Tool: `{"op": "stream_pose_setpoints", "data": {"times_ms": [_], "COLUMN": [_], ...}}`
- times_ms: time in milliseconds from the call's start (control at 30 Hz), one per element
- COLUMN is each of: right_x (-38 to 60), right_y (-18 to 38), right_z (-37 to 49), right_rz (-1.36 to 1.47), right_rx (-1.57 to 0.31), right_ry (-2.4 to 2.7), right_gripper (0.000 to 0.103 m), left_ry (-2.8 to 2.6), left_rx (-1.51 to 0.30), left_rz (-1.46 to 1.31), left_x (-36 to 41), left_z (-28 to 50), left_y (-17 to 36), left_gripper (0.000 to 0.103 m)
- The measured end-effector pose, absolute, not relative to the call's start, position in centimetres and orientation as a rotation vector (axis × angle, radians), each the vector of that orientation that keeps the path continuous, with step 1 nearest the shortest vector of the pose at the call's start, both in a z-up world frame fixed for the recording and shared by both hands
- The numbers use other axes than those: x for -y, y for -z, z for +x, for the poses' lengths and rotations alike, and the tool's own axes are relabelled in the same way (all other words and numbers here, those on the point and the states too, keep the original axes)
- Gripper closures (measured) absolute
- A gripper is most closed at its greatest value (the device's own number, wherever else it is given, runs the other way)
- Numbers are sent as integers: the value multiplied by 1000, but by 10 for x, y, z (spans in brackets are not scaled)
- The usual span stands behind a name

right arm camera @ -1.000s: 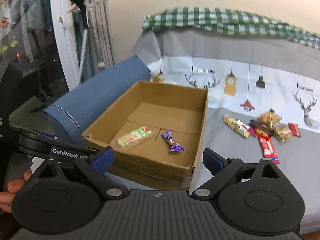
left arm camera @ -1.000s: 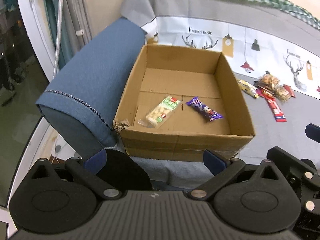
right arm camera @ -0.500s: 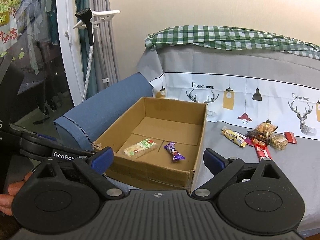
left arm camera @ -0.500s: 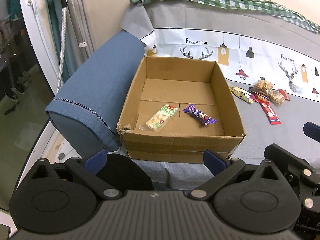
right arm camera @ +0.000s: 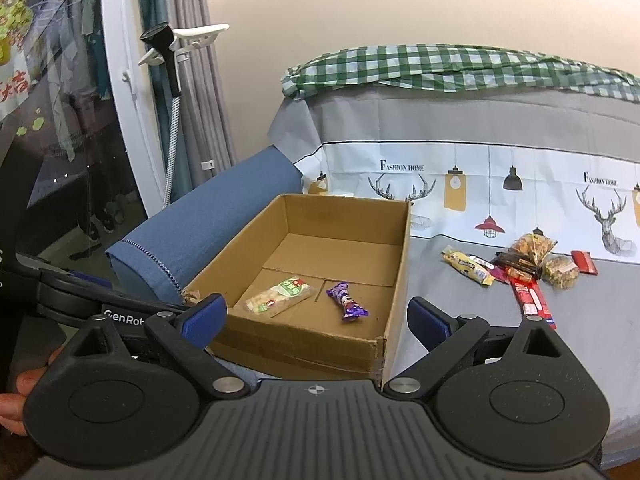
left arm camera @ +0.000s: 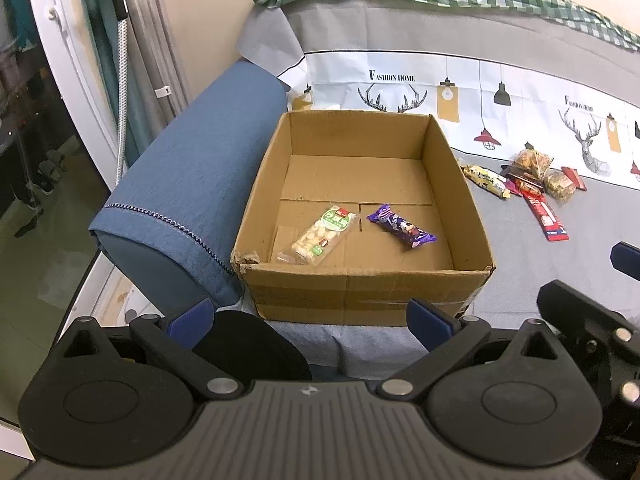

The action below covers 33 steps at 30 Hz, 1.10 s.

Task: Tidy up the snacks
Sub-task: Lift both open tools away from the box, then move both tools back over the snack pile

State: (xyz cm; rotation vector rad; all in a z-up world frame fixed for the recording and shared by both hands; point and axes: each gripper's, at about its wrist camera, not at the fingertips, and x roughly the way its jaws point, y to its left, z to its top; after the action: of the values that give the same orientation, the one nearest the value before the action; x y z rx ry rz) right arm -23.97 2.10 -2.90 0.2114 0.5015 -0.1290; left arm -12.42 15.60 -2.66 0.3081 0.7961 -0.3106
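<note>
Both grippers have pulled back and lifted since a second ago; the box looks smaller and more of the wall shows. My left gripper (left arm camera: 312,314) has its blue fingers spread wide, empty, short of the near wall of the cardboard box (left arm camera: 360,292). My right gripper (right arm camera: 316,316) is the same: fingers apart, nothing between them, near the box's near right corner.

Inside the box, toward its near wall, lie a green-label cracker pack (left arm camera: 318,234) and a purple candy bar (left arm camera: 402,230), close together but apart. The remaining snacks (right arm camera: 520,266) sit in a loose pile on the grey sofa cover (right arm camera: 600,320), right of the box and toward the back edge of the seat.

Next pick, I judge: the right gripper goes to the pile. The red stick pack (right arm camera: 534,298) lies nearest and partly clear of the rest. I should come down across its narrow width and close only once the neighbouring wrappers are out of the gap.
</note>
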Motion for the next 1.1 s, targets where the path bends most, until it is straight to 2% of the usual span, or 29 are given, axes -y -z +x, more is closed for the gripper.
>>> {"op": "stream_pose_setpoints", "data": {"times_ms": [267,500,800,1100], "right_x": [7,71,177,272], "right_y": [42,65,112,189], "right_z": [-235,-235,-222,-159], "right_rz": [289,433,505,516], "right_rx": [-507,-508,-542,-618], "right_ry": [160,294,512,616], "right_gripper": [6,6,6,5], "left_ry": [332,360,435,491], "left_rx": [-840,-853,-867,-1038], "left_rz": [364,417,441,415], "left_x": [-123,-62,59,201], "left_z": [-109,-83,-36,37], "left_y": [35,38,45,103], "left_gripper": [0,0,0,0]}}
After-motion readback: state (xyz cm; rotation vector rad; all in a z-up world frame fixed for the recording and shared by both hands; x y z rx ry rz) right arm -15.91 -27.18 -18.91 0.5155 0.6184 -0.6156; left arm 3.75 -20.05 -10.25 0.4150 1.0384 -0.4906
